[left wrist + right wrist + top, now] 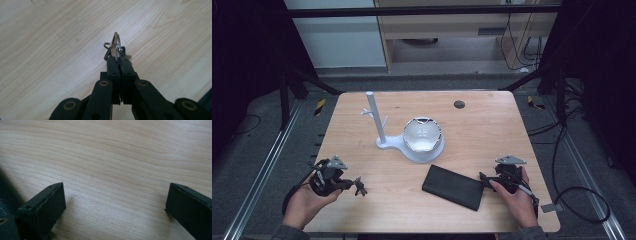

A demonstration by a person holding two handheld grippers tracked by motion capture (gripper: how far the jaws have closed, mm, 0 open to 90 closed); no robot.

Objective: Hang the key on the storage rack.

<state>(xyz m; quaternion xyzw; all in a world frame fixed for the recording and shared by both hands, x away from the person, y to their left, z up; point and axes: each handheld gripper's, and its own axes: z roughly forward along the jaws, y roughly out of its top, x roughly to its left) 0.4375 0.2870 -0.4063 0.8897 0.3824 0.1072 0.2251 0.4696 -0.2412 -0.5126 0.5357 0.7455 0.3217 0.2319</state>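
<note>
A small bunch of keys on a metal ring [114,46] sticks out from the tips of my left gripper [119,61], whose jaws are shut on it. In the high view the left gripper [353,185] is at the table's front left, with the keys [360,188] just above the wood. My right gripper [485,179] is at the front right with its jaws wide open and only bare wood between them [115,202]. A flat black case [453,186] lies just left of it, and its dark edge [6,192] borders the right gripper view.
A white stand [384,143] with a tall post [375,117] bearing short pegs sits mid-table. Its base holds a white bowl [422,135]. A dark round cap [459,104] marks the far table edge. Cables trail on the floor at the right.
</note>
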